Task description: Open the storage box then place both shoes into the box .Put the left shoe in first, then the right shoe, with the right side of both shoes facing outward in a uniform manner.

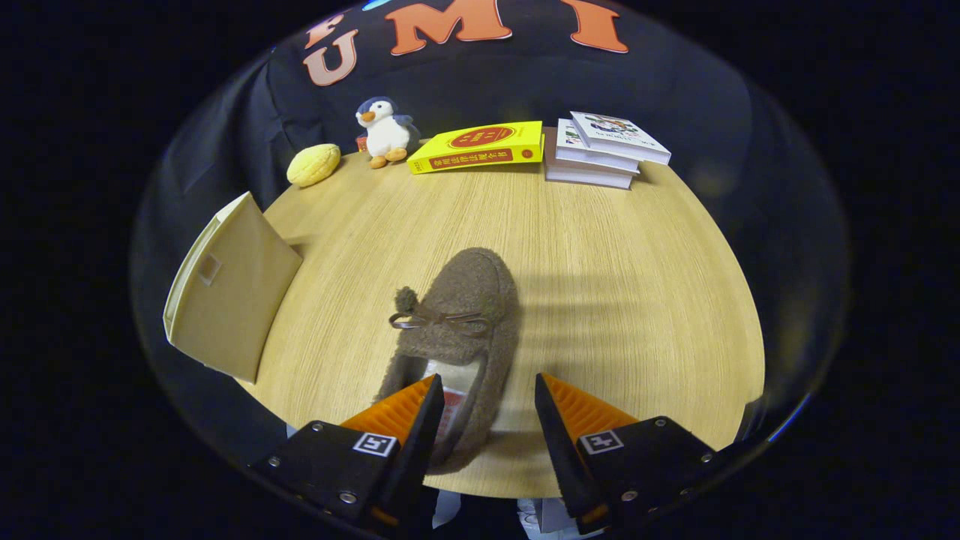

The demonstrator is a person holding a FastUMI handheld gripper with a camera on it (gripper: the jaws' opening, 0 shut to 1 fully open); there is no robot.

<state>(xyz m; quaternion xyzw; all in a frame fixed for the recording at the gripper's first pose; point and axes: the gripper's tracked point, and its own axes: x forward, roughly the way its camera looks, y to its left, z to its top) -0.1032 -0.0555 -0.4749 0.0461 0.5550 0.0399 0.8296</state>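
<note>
A brown fuzzy shoe [461,322] with a small bow and a pompom lies on the wooden table [600,300], toe pointing away from me. Its heel end and opening sit between my fingers, nearer the left finger [409,409]. My gripper [486,390] is open, and its fingers do not press on the shoe. The beige storage box [229,289] stands to the left of the shoe at the table's left edge, with a small handle slot on the side facing me. I cannot tell whether the box is open.
Along the far edge of the table sit a yellow bun-shaped toy [313,165], a plush penguin [386,131], a yellow book [480,146] and a stack of white books [604,150]. Bare tabletop lies right of the shoe.
</note>
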